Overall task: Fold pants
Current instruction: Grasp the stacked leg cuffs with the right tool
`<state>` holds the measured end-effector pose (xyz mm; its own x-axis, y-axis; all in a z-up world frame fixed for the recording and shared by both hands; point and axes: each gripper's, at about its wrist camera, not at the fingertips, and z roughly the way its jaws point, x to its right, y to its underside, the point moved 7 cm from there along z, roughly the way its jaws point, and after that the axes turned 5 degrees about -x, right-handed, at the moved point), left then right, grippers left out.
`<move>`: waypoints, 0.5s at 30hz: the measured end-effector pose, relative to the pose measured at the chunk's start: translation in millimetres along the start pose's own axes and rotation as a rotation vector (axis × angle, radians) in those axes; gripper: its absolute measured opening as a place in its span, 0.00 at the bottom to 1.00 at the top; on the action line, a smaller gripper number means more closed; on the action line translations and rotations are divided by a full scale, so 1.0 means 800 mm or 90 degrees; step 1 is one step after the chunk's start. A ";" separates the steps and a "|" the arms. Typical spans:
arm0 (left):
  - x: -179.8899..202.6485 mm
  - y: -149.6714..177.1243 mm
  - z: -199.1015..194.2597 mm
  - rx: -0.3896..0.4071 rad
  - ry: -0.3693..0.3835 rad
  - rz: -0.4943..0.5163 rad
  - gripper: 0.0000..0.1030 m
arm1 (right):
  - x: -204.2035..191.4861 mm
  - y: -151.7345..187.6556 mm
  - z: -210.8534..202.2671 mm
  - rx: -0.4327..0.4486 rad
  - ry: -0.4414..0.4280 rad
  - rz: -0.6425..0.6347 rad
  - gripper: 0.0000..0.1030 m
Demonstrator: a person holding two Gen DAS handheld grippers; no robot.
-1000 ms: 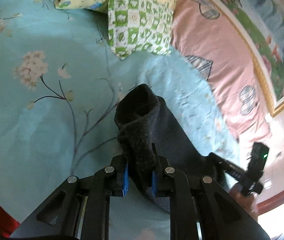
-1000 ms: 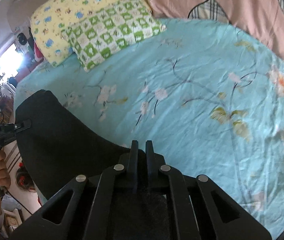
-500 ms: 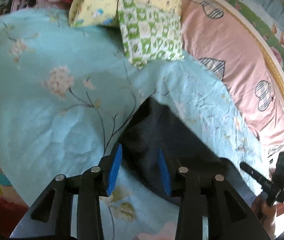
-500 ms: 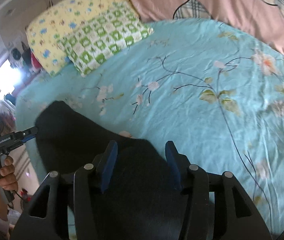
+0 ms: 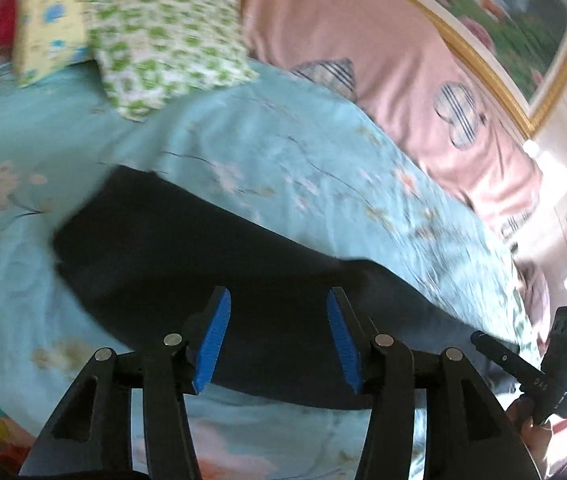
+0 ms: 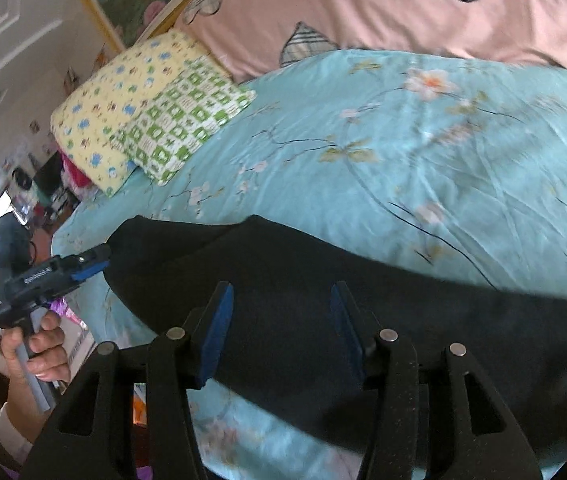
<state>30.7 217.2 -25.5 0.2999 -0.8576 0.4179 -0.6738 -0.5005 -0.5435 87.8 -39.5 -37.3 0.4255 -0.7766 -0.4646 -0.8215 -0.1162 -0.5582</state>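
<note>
While the dark pants [image 5: 211, 264] lay flat across the floral turquoise bedsheet [image 5: 283, 152], I held my left gripper [image 5: 279, 340] over them, jaws spread wide, gripping nothing. My right gripper [image 6: 279, 336] hung likewise, wide apart and empty.

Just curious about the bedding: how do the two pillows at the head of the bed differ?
The yellow pillow has small blue and green prints; the green pillow has a green-and-white checked pattern. The yellow pillow lies behind, and the green pillow lies in front of it, covering part of it. Both rest on the turquoise floral bedspread.
</note>
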 end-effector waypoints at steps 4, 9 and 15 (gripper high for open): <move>0.048 0.013 0.009 -0.017 0.027 0.045 0.54 | 0.019 0.021 -0.032 0.023 0.012 0.028 0.53; 0.099 0.029 0.012 -0.031 0.050 0.094 0.58 | 0.040 0.047 -0.067 0.051 0.024 0.069 0.55; 0.149 0.044 0.014 -0.045 0.081 0.139 0.62 | 0.056 0.078 -0.106 0.086 0.049 0.099 0.56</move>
<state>50.6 96.2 -2.9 0.0575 -0.9203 0.3869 -0.7597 -0.2918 -0.5812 23.5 -134.0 -34.7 0.2627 -0.8241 -0.5019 -0.8144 0.0896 -0.5734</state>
